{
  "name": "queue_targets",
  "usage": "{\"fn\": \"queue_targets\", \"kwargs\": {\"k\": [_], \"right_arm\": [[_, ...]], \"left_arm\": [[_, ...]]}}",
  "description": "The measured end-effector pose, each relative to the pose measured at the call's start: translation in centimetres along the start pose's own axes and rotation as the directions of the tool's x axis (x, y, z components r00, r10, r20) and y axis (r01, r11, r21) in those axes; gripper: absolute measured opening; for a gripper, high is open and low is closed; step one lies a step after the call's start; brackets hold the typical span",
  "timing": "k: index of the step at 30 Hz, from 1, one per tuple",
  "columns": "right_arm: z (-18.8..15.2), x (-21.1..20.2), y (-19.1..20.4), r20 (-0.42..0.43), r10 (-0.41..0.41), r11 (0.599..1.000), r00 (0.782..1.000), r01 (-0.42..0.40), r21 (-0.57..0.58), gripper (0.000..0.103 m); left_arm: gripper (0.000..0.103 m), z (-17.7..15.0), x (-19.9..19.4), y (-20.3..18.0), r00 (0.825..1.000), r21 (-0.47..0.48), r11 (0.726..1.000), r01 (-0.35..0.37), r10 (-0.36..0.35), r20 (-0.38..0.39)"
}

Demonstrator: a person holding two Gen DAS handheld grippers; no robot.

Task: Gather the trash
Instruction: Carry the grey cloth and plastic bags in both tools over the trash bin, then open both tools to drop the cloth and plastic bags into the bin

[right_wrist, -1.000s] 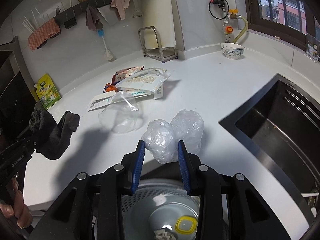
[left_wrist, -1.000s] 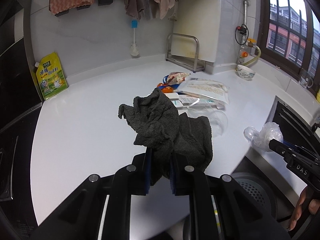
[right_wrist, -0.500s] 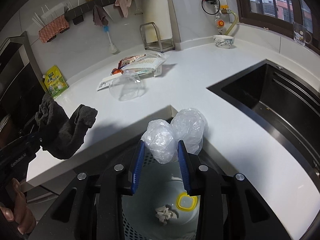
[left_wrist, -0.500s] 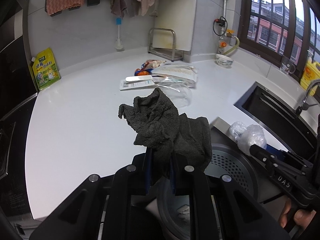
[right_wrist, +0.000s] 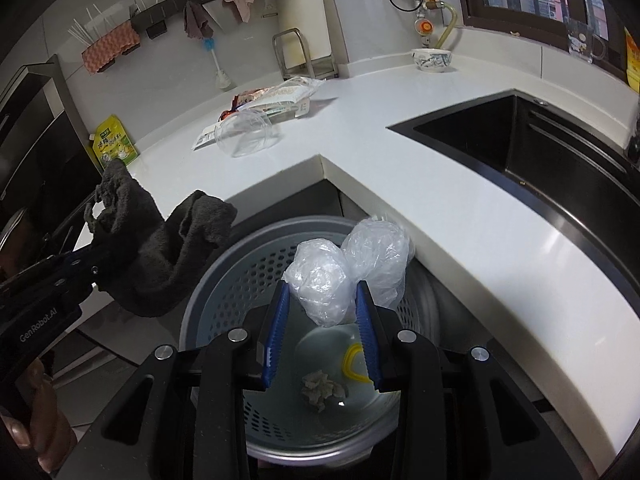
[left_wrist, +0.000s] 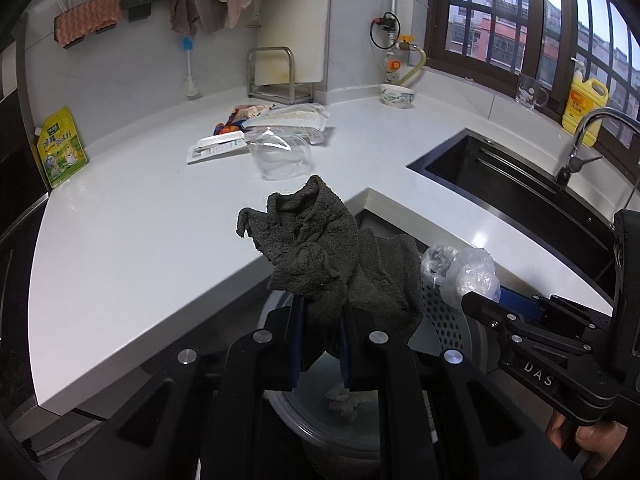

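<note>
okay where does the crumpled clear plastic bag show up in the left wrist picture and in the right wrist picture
Left wrist view: the crumpled clear plastic bag sits right of centre, clamped in the right tongs reaching in from the right edge.
Right wrist view: the bag is at picture centre, pinched between the blue pads.
Shared landmark: the perforated grey bin, directly below the bag in both views.
</note>
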State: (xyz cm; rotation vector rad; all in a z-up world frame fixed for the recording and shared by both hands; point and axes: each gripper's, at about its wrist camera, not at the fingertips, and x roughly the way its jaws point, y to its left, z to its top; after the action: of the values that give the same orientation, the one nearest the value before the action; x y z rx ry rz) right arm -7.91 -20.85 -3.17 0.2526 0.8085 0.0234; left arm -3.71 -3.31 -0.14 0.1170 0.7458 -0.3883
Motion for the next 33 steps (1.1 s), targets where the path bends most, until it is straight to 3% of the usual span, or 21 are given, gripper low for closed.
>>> {"fn": "queue_targets", "kwargs": {"k": [10,27,30,33], "right_arm": [[-1.7,1.0,-1.2,-0.053,0.014,0.999,0.998,-0.013,0.030,0.033],[-3.0,3.5,-0.9,-0.125,0.031,1.000,0.992,-0.031,-0.001,0.033],[-2.9,3.7,-1.0,-0.126,0.032,0.999,0.992,-0.033,0.000,0.035],[-2.8,3.5,-1.1,-0.121,0.023,1.000,0.992,-0.023,0.003,0.045]], "left_arm": [[0.015,-1.9,2.4,-1.1,0.998,0.024,1.000,0.003,-0.001,-0.065],[0.016,-3.1,5.1,-0.2,0.988,-0.015,1.000,-0.008,0.005,-0.153],[0.020,-3.1,5.2,0.0,0.987,-0.021,1.000,-0.012,0.008,-0.159],[0.034,-3.1,5.1,0.4,0.988,-0.043,0.999,-0.010,0.003,-0.154]]}}
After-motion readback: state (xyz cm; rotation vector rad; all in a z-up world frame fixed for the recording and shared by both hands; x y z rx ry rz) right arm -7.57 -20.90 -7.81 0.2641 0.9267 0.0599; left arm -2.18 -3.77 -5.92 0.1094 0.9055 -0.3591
